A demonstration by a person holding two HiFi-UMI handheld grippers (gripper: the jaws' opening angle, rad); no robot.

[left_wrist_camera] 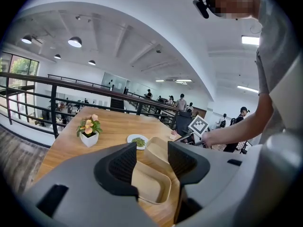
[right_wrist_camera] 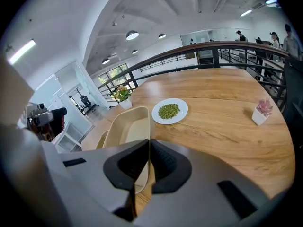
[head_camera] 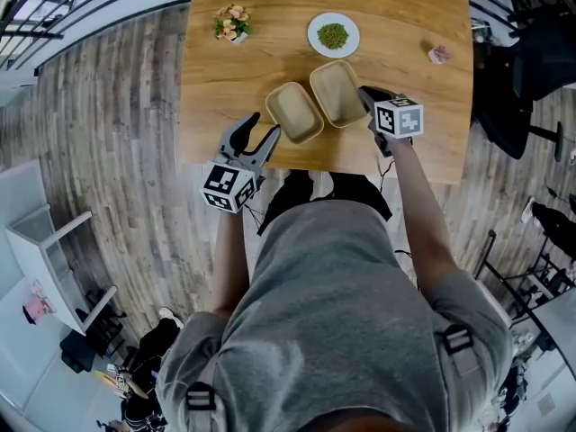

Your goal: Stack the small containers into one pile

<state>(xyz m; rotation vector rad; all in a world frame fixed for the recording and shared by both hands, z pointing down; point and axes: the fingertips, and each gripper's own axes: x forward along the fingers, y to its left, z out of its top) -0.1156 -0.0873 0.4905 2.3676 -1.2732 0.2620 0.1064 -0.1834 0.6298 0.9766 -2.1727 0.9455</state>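
Past the person's grey shirt point(head_camera: 351, 313), the right gripper point(head_camera: 365, 98) clamps the rim of an empty tan container point(head_camera: 337, 93) at frame centre, just beside a second empty container point(head_camera: 294, 112) that lies before the left gripper point(head_camera: 264, 131), whose jaws stand apart.

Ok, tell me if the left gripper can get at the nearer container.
Probably yes: the left gripper is open right beside the nearer container, nothing between; the right gripper holds the other container.

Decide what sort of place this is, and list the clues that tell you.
Probably a large open-plan office or workshop hall: a black railing runs beside the wooden table, round lamps hang from a high white ceiling, and several people stand in the background.
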